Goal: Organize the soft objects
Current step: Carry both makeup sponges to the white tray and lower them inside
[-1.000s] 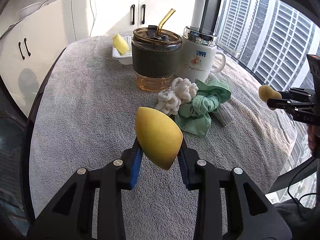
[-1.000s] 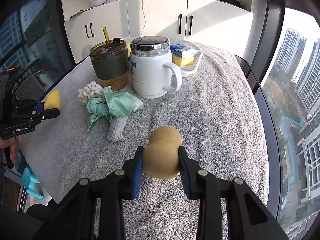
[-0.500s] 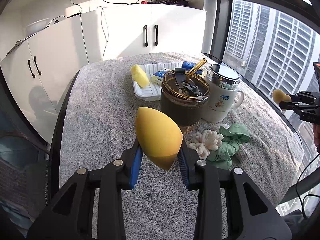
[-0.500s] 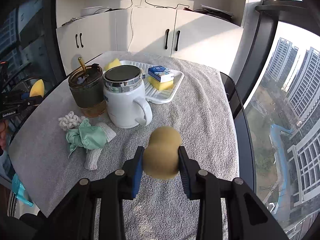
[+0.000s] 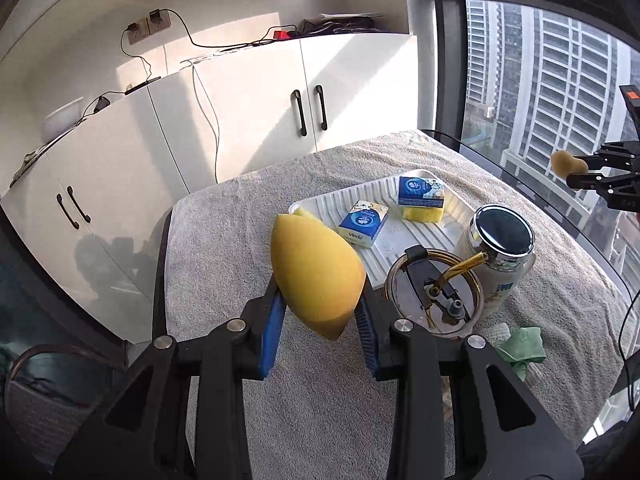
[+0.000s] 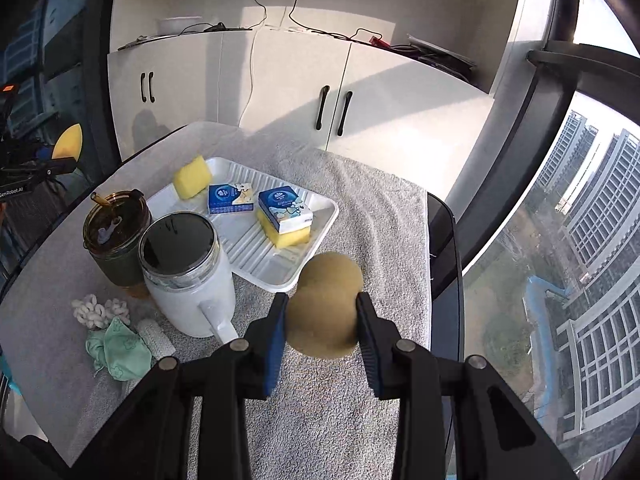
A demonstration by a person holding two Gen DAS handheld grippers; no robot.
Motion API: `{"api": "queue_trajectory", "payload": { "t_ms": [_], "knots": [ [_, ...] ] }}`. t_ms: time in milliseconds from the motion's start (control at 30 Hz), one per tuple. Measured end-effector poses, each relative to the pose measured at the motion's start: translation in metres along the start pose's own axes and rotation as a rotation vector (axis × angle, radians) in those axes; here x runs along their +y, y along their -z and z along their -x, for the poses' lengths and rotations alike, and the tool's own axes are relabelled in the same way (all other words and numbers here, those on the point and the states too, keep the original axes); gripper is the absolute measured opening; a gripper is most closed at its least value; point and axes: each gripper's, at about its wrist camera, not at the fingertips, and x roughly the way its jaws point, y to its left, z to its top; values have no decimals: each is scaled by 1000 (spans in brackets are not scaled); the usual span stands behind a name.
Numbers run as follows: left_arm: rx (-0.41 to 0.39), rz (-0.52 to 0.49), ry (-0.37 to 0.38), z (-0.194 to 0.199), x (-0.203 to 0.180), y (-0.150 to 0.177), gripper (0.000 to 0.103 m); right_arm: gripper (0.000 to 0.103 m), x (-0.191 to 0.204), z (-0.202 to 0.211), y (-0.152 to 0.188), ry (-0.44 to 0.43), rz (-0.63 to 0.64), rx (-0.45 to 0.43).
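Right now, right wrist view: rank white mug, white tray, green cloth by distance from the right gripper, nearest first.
1. white mug, just left of the right gripper, whose jaws clamp a tan sponge.
2. white tray, beyond the mug, upper middle; close to the mug's rank.
3. green cloth, far left on the towel.

makeup sponges: 2 – yellow teardrop [image 5: 316,276], tan gourd-shaped [image 6: 326,308] | square yellow sponges [image 6: 192,176]: 2 | tissue packs [image 6: 230,199]: 2 | tray [image 6: 256,256]: 1 | cups: 2 – tumbler [image 6: 116,248], mug [image 6: 188,276] | cloth items by the mug: seemingly 3 – white scrunchie [image 6: 96,310], green cloth [image 6: 120,346], white roll [image 6: 156,334]
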Motion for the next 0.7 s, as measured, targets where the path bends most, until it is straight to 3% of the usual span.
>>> {"api": "queue_trajectory", "payload": {
  "t_ms": [400, 700],
  "knots": [
    [71, -103, 61, -87, 5, -70, 31, 36, -5, -60, -95, -37, 148, 28],
    [165, -206, 143, -160, -21, -77, 31, 36, 25, -131, -117, -174, 268, 136]
  ]
}}
